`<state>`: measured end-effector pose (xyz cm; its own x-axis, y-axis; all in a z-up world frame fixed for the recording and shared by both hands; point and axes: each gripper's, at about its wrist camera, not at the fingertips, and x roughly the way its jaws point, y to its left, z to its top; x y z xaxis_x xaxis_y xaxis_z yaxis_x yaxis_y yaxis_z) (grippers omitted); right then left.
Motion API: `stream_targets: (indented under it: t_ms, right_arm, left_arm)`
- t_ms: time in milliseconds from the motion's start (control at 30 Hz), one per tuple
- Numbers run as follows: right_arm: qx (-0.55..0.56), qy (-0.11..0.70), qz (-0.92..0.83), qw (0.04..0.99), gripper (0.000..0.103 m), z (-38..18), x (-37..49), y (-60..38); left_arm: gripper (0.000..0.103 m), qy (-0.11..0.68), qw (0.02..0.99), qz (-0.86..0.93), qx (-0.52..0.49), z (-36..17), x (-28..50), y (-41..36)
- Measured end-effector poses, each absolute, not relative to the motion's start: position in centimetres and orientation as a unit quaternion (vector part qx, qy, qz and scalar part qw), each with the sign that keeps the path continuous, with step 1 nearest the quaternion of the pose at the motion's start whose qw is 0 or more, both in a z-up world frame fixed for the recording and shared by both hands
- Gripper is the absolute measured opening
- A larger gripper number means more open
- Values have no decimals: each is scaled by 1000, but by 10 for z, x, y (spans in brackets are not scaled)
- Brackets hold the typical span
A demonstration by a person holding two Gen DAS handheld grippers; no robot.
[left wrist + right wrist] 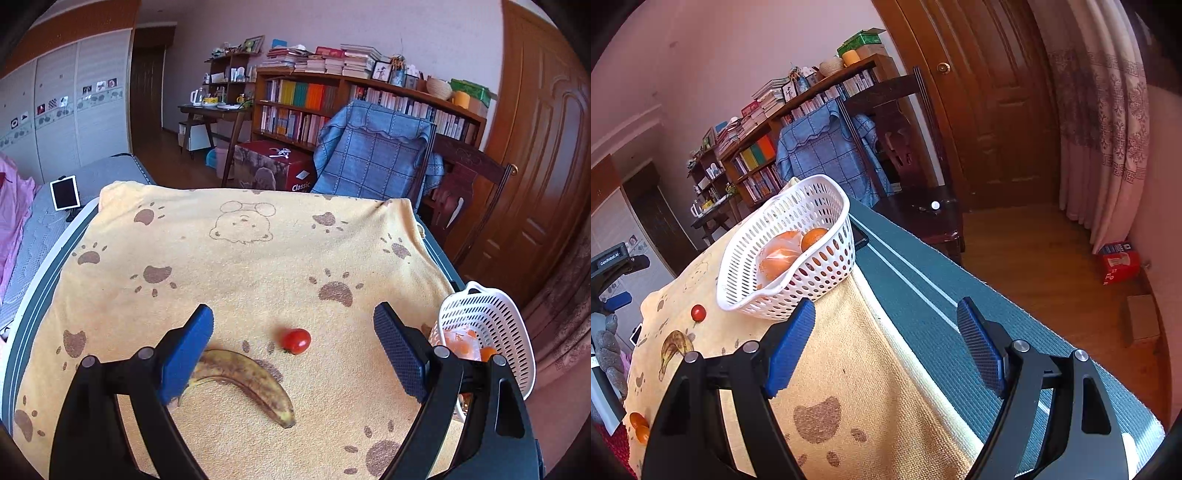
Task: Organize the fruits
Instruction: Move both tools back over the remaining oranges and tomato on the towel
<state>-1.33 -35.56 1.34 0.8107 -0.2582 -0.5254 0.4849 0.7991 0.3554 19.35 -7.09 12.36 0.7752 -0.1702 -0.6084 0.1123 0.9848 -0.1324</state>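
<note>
A yellow terry towel (236,266) printed with brown paw marks and a bear's outline covers the surface, whose dark green top with white stripes (923,288) shows bare along the right edge. Behind it stand a wooden bookshelf (369,99) crammed with books, a chair draped in a blue checked cloth (373,155), a panelled brown wooden door (543,147) and, in the right wrist view, a patterned pale curtain (1108,122) over a wood floor.

The left tool (293,347), black-framed with ribbed blue pads, stands spread wide and empty above the towel. Between its pads, lying on the cloth, are a small glossy red tomato (296,340) and a curved, brown-speckled ripe banana (247,380), its stem end hidden behind the left pad.

The right tool (886,343) is likewise spread and holds nothing, over the towel's edge. Just beyond it sits a white perforated plastic basket (812,269) holding orange round fruits (814,236), some wrapped in clear film. Two more small orange fruits (639,424) lie at the towel's near left corner.
</note>
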Motion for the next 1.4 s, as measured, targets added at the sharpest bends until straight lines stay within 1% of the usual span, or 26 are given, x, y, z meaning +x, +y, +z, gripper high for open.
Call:
stream_targets:
  t_ms: [433, 633, 900, 967, 1100, 1167, 1233, 1333, 1400]
  right_arm:
    - [234, 246, -213, 916, 80, 14, -5, -353]
    - [231, 251, -217, 915, 80, 13, -3, -353]
    - [227, 251, -221, 914, 80, 12, -3, -352]
    - [225, 251, -223, 915, 80, 13, -3, -351]
    - [224, 250, -224, 915, 80, 13, -4, -352]
    - [223, 250, -224, 915, 80, 13, -5, -352]
    - [221, 249, -225, 915, 80, 14, -5, -352]
    - [216, 247, -227, 917, 80, 15, -7, -351]
    - [211, 245, -229, 918, 80, 16, -7, -349]
  left_arm:
    - [88, 332, 941, 49, -43, 110, 157, 78]
    - [88, 349, 935, 60, -29, 89, 126, 107]
    - [87, 382, 922, 54, -37, 59, 94, 114]
    - [86, 387, 920, 49, -37, 54, 90, 111]
    - [78, 407, 912, 37, -39, 39, 86, 106]
    - [78, 410, 911, 22, -50, 36, 84, 105]
    - [70, 409, 911, 11, -56, 36, 83, 102]
    - [64, 410, 910, -6, -62, 33, 83, 97]
    - [63, 411, 909, -15, -65, 30, 82, 95]
